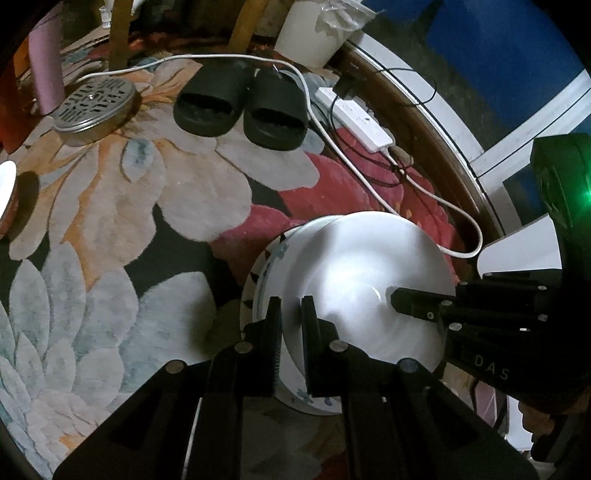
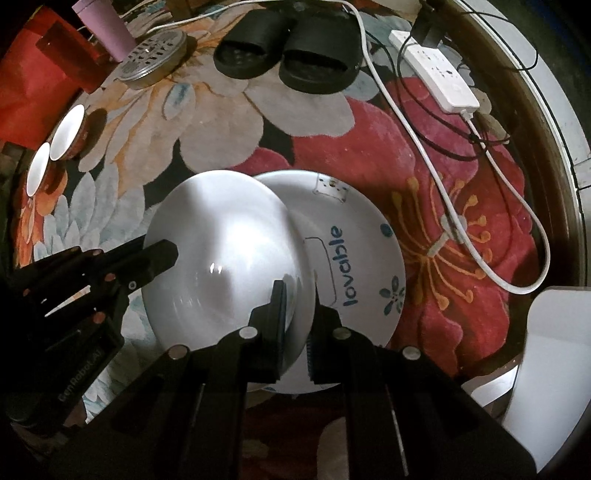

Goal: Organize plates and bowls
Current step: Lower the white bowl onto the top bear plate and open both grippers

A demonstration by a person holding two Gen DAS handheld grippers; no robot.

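A plain white plate [image 1: 362, 266] [image 2: 221, 251] is held between both grippers, just over a patterned plate marked "lovable" [image 2: 354, 236] that lies on the rug; its rim also shows in the left wrist view [image 1: 262, 273]. My left gripper [image 1: 290, 314] is shut on the white plate's near rim and also shows in the right wrist view [image 2: 162, 258]. My right gripper [image 2: 297, 299] is shut on the opposite rim and also shows in the left wrist view [image 1: 406, 299]. Two small white bowls [image 2: 55, 147] sit at the far left.
A floral rug [image 1: 129, 221] covers the floor. Black slippers [image 1: 240, 107], a round metal grate [image 1: 96, 103], a pink cup [image 1: 46, 62], a white power strip [image 2: 436, 74] with cables and a white bucket [image 1: 314, 33] lie beyond the plates.
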